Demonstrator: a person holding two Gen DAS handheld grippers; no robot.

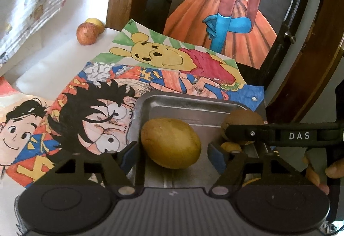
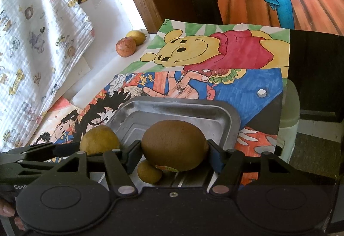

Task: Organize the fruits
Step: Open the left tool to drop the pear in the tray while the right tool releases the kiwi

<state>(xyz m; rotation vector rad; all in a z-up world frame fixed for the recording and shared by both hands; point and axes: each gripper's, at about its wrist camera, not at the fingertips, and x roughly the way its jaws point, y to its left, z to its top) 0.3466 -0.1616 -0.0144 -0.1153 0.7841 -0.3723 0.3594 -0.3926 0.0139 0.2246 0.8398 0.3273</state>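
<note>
Steel tray, shallow and rectangular [image 2: 233, 120], sits on colourful cartoon drawings [image 1: 172, 57] spread over the white surface [image 1: 53, 64].

Far left, well apart from the tray: a red-orange round fruit [image 1: 87, 33] touching a small yellow fruit [image 1: 94, 22], both on the bare surface near a patterned white cloth [image 2: 32, 42]. Not yet collected.

Left gripper [image 1: 171, 150] is over the tray's near-left part, jaws apart w/ gaps both sides of a yellow-brown oval fruit [image 1: 171, 142] between them. The fruit seems to rest on the tray floor, so likely just let go, or about to be taken; can't tell which.

Right gripper [image 2: 174, 155] is closed around a brown fuzzy kiwi [image 2: 174, 143], pads pressing both ends, low over the tray. A small yellow round fruit [image 2: 149, 171] lies just below/beside it in the tray; beside that, an orange-yellow scrap, prob. a sticker.

Step in hand, as I read it: placing fruit into the tray, roughly halfway, w/ 3 at the tray and 2 outside.

Next move, prob.: lower the kiwi to a free spot clear of the small fruit, open, lift straight up. Then reach far left for the pair; round fruit may roll, so approach square.
</note>
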